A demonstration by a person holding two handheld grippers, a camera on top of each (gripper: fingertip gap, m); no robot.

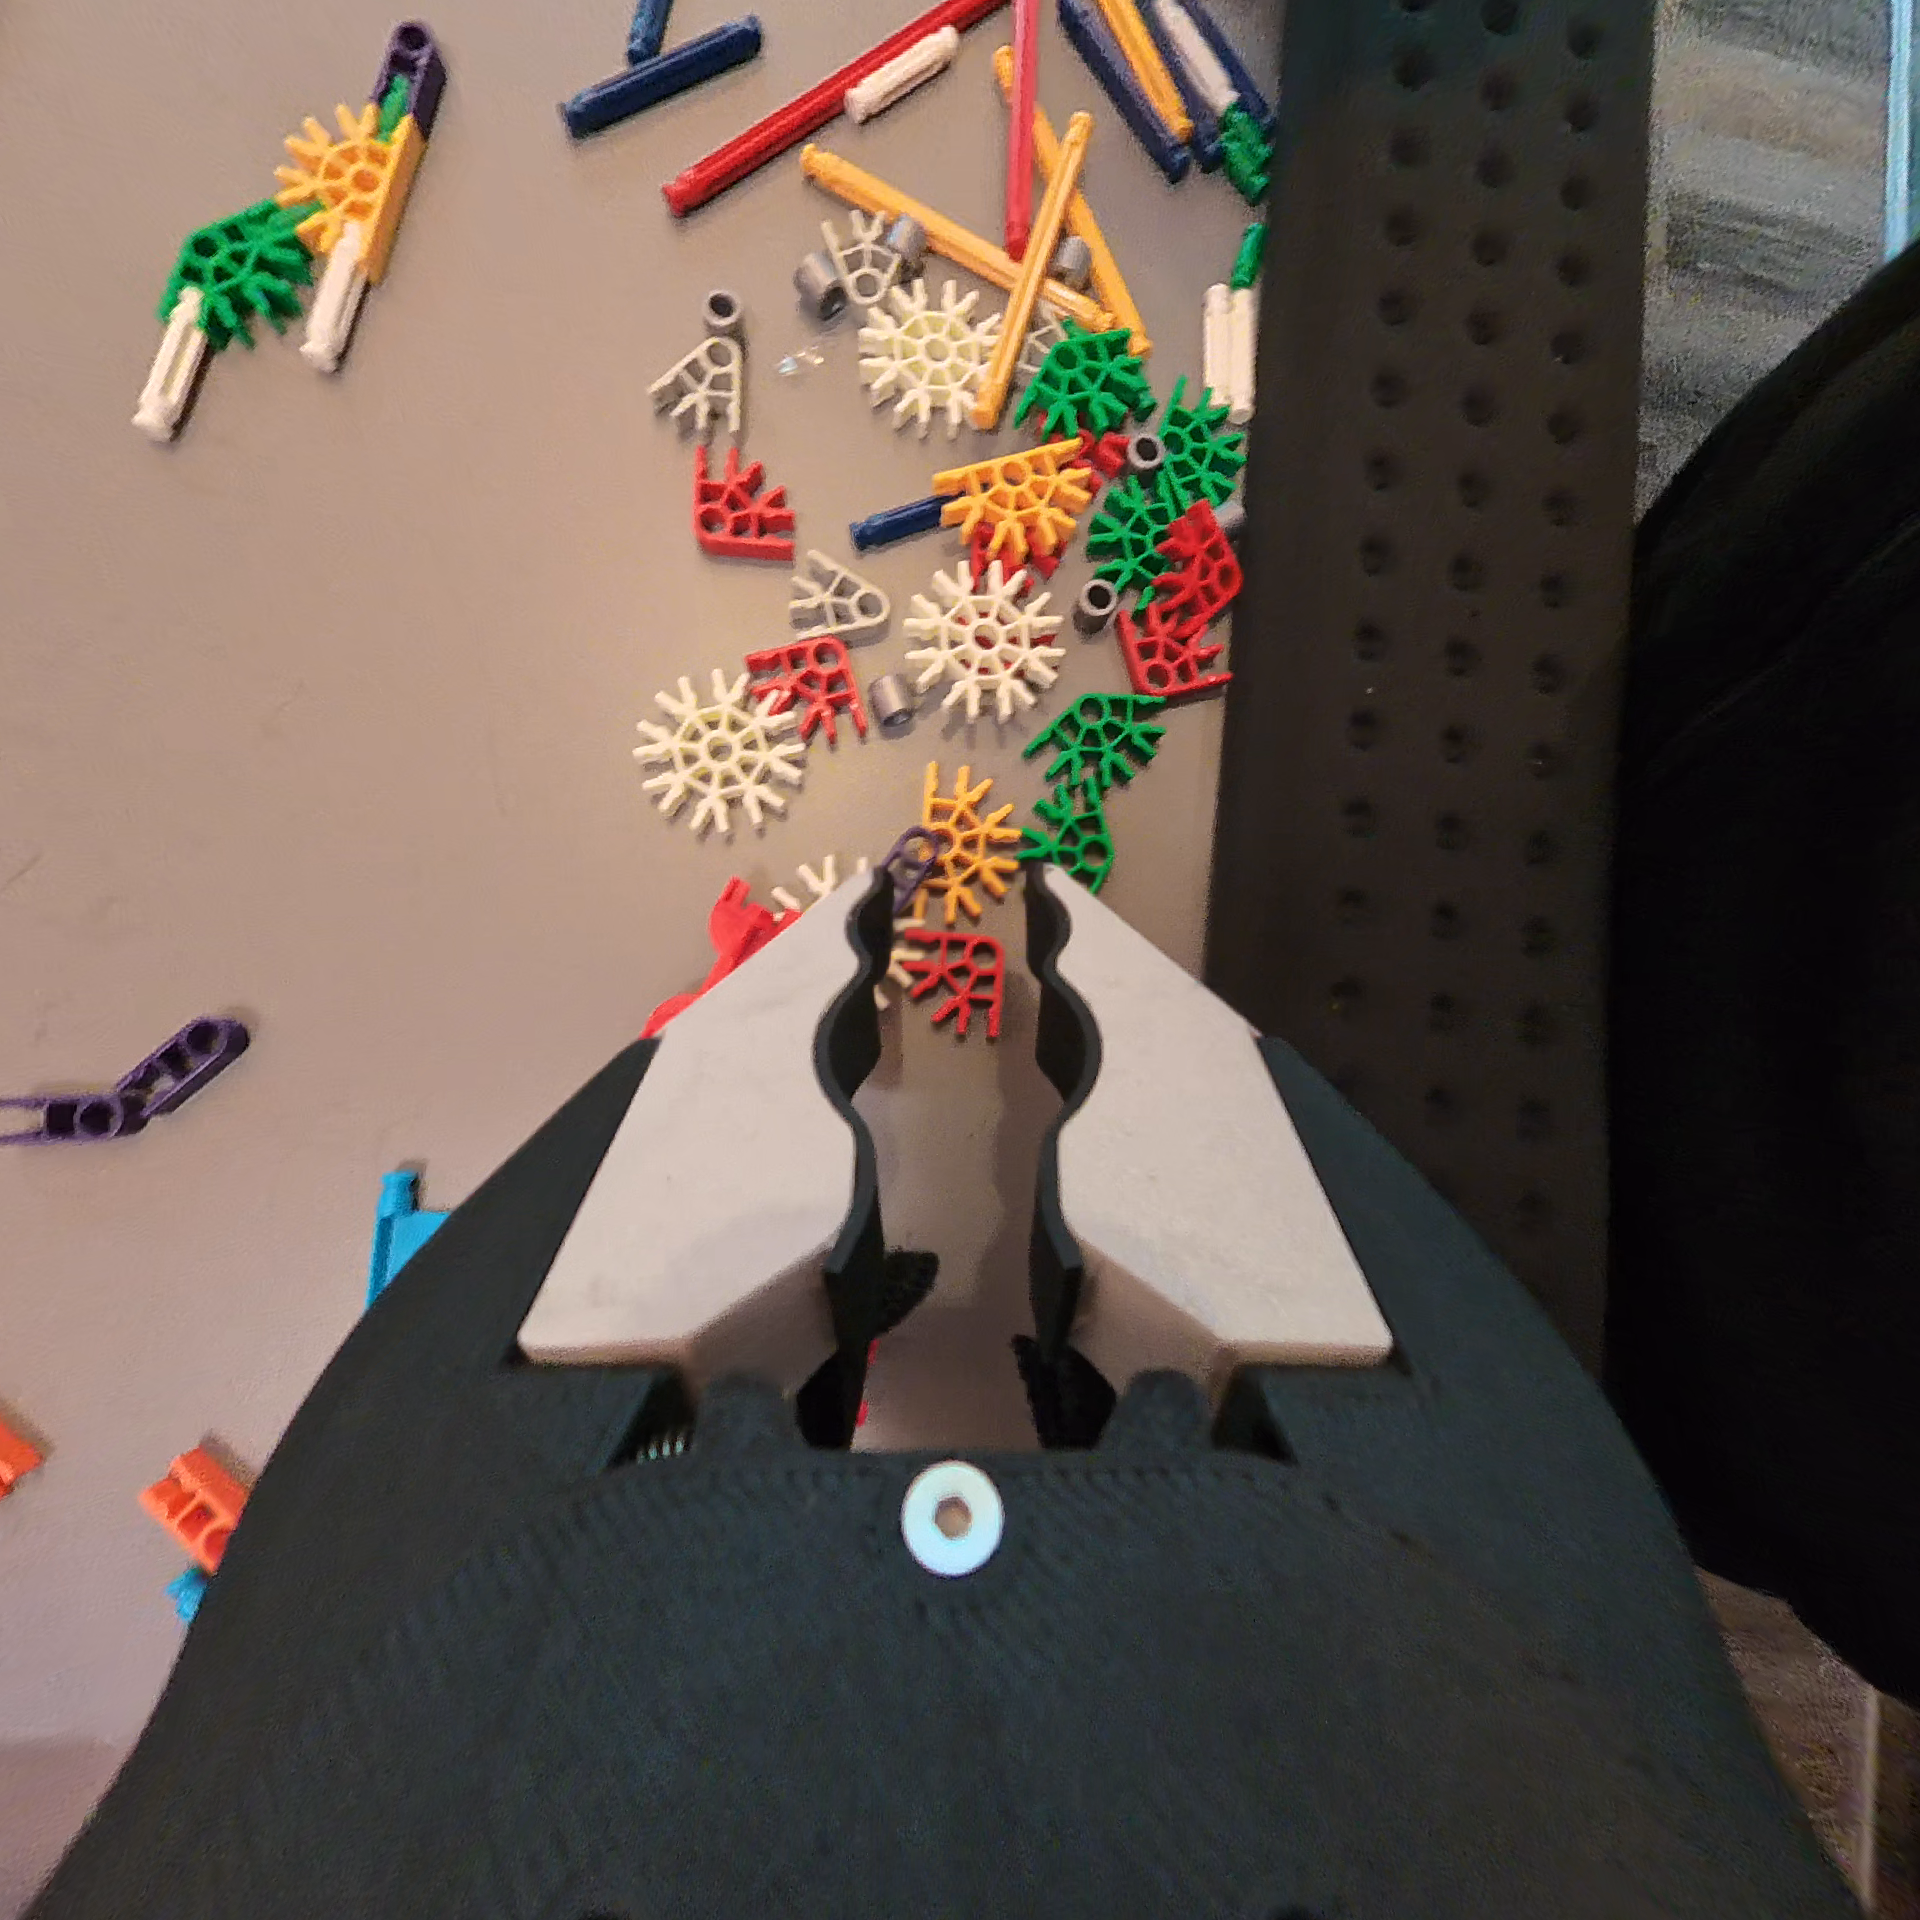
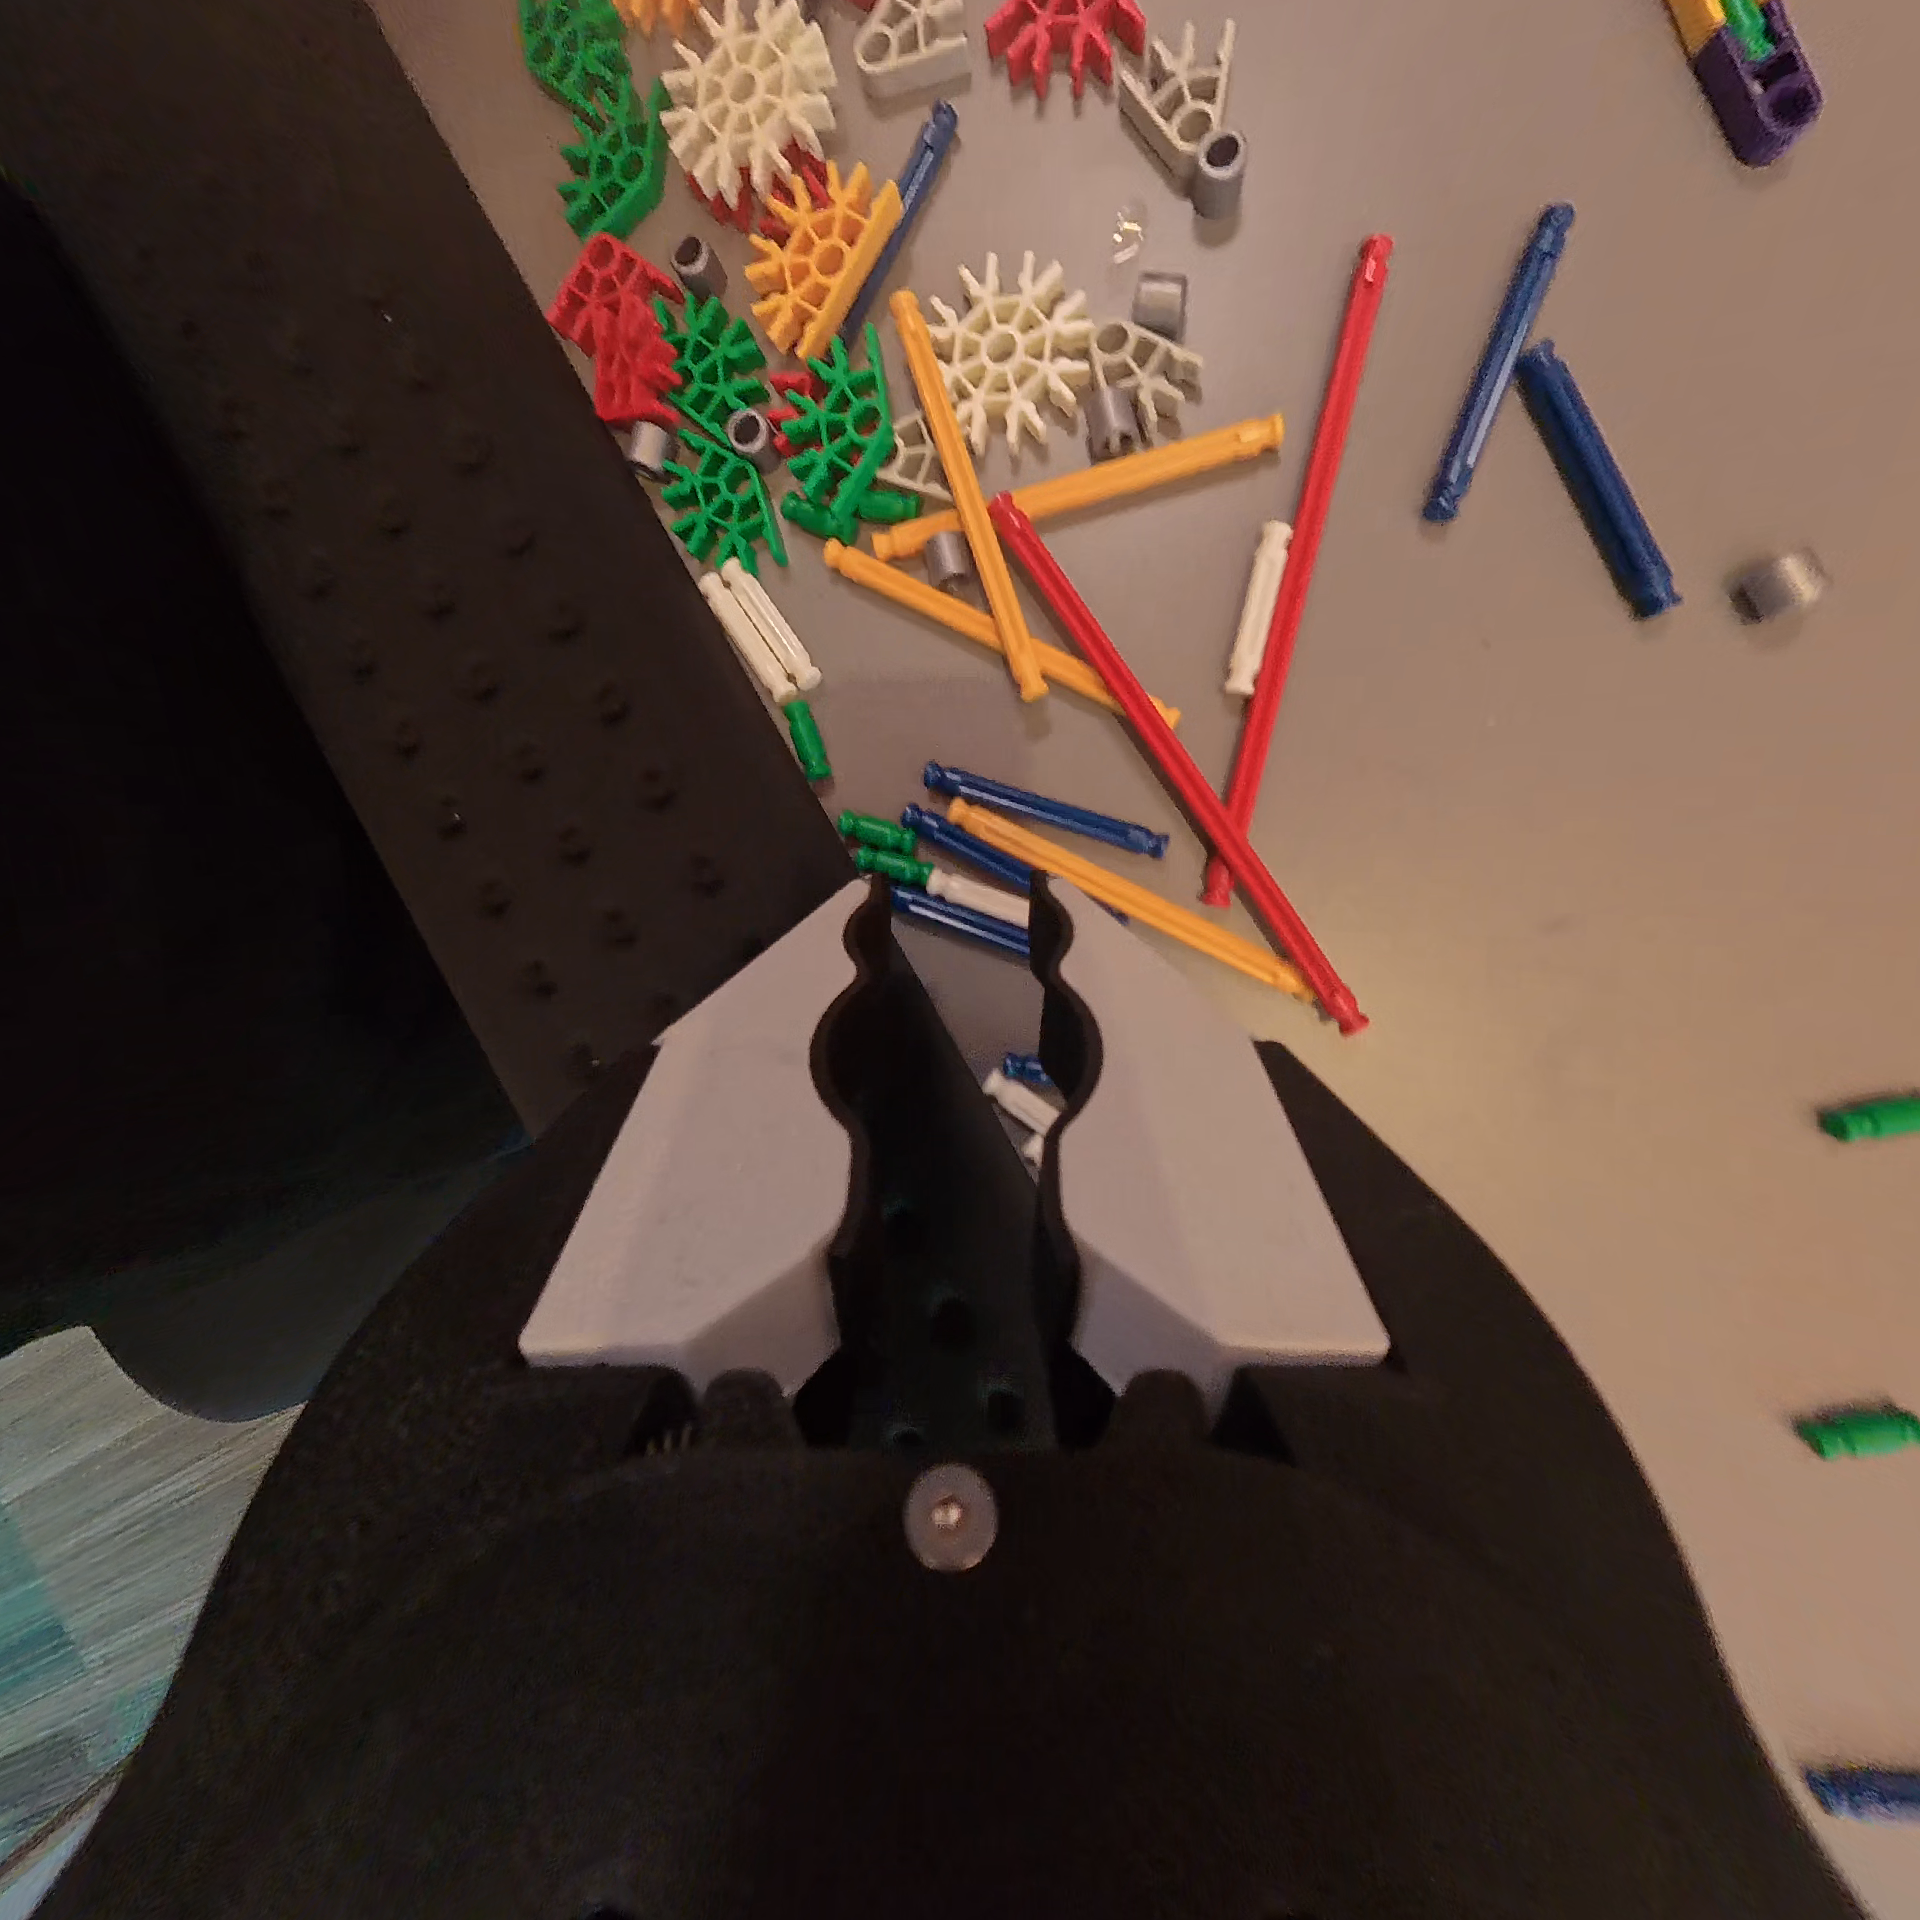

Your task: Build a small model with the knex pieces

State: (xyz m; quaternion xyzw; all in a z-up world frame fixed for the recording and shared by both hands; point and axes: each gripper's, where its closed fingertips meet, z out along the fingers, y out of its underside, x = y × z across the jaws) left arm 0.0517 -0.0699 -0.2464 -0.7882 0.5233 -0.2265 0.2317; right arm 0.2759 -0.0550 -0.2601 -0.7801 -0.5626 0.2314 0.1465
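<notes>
Your left gripper [image 1: 958,883] points down over the table, its jaws apart and holding nothing; a red connector [image 1: 958,982] lies in the gap between the fingers, a yellow connector [image 1: 966,844] sits just past the tips, and a small purple piece [image 1: 906,862] lies at the left fingertip, though contact is unclear. Your right gripper [image 2: 961,894] is angled over the table's edge, jaws likewise spread and empty; a bundle of blue rods [image 2: 961,914] with a white rod [image 2: 977,894] lies between its tips, and a long yellow rod [image 2: 1132,899] runs off beside the right finger. The grey tabletop [image 1: 364,675] is strewn with white snowflake connectors [image 1: 717,750], green connectors [image 1: 1096,732] and red rods [image 2: 1174,758]; a black perforated strip [image 1: 1455,623] borders the table.
</notes>
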